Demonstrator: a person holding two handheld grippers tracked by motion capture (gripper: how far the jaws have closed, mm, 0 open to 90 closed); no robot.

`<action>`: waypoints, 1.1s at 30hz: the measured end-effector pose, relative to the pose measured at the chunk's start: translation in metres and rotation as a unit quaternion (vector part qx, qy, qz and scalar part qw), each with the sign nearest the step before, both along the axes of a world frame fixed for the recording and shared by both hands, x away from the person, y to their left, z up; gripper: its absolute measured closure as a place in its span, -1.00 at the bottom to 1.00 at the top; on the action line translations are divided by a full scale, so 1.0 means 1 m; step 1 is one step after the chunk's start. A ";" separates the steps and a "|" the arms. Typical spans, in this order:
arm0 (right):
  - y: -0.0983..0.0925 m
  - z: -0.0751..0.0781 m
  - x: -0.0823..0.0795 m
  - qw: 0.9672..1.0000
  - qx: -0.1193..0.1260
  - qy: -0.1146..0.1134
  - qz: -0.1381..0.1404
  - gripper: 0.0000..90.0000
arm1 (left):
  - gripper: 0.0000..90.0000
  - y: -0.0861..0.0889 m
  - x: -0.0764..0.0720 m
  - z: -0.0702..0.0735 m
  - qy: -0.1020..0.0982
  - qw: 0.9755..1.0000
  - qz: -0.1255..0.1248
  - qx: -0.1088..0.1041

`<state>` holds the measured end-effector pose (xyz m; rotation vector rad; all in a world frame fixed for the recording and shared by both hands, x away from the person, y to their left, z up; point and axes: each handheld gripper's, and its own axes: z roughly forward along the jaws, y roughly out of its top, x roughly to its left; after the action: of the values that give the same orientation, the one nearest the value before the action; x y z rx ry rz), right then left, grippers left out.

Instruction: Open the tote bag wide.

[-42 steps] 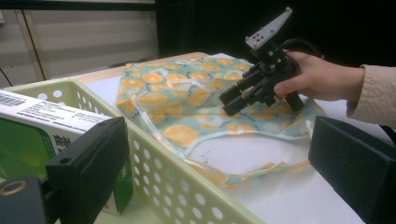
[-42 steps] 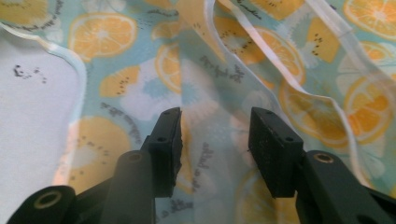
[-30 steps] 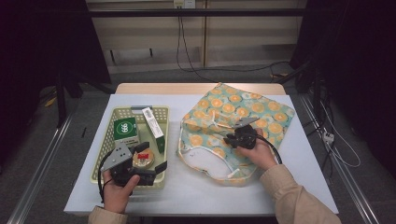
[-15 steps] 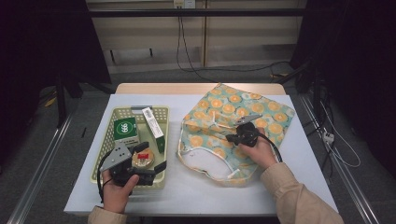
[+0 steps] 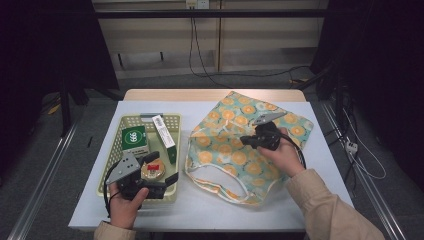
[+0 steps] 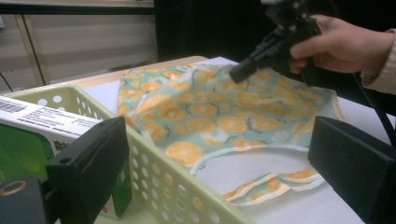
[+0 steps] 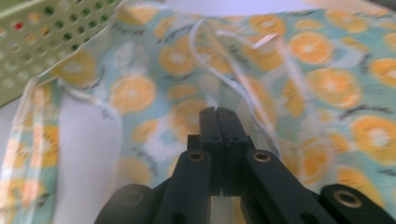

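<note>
**A:** So what's on the white-covered counter [image 5: 310, 165] here?

**B:** Two main things. At about 9 o'clock there's a pale yellow-green perforated plastic basket [image 5: 114, 150], and just beside it, from the centre out to 3 o'clock, a teal fabric tote bag printed with orange slices [image 5: 227, 150] lying flat. Its white-edged handles [image 5: 220, 187] trail toward 6 o'clock.

**A:** What's in the basket?

**B:** A green and white carton [image 5: 134, 140] at the far end, a long narrow box with a white barcode label [image 5: 165, 136] next to it at 3 o'clock of the carton, and a round tin with a red and tan lid [image 5: 151, 170] nearer the person.

**A:** Grippers?

**B:** The left gripper [image 5: 167, 182] sits at the near end of the basket, around 7 o'clock on the counter, held in the left hand [image 5: 122, 205]. Its jaws are released, spread wide apart with nothing between them; the left gripper view looks across the basket wall to the bag. The right gripper [image 5: 244, 140] is over the middle of the bag, in the right hand [image 5: 280, 155], pointing toward 9 o'clock.

**A:** Is it holding the bag?

**B:** The jaws are clenched, pressed together in the right gripper view, right down against the fabric. Whether there's cloth pinched between them, I can't tell. The fabric does ridge up a bit around the tips.
</note>
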<state>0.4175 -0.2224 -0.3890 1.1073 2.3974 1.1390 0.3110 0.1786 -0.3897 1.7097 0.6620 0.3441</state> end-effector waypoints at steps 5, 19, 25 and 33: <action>-0.022 -0.006 0.019 0.999 0.006 0.013 -0.031 1.00 | -0.88 0.002 0.001 -0.001 0.001 1.000 0.002 0.000; -0.045 -0.041 0.041 0.997 -0.020 0.012 -0.076 1.00 | -0.88 0.000 0.001 -0.001 0.000 1.000 0.002 0.002; -0.045 -0.053 0.042 0.997 -0.017 0.022 -0.077 0.84 | -0.88 0.000 0.002 -0.001 0.002 1.000 0.002 0.002; -0.032 -0.059 0.035 0.998 0.001 0.034 -0.062 0.24 | -0.88 0.000 0.002 -0.002 0.002 1.000 0.001 0.002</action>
<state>0.4522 -0.2540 -0.4482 1.2944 2.3418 1.0791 0.3127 0.1787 -0.3914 1.7142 0.6678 0.3438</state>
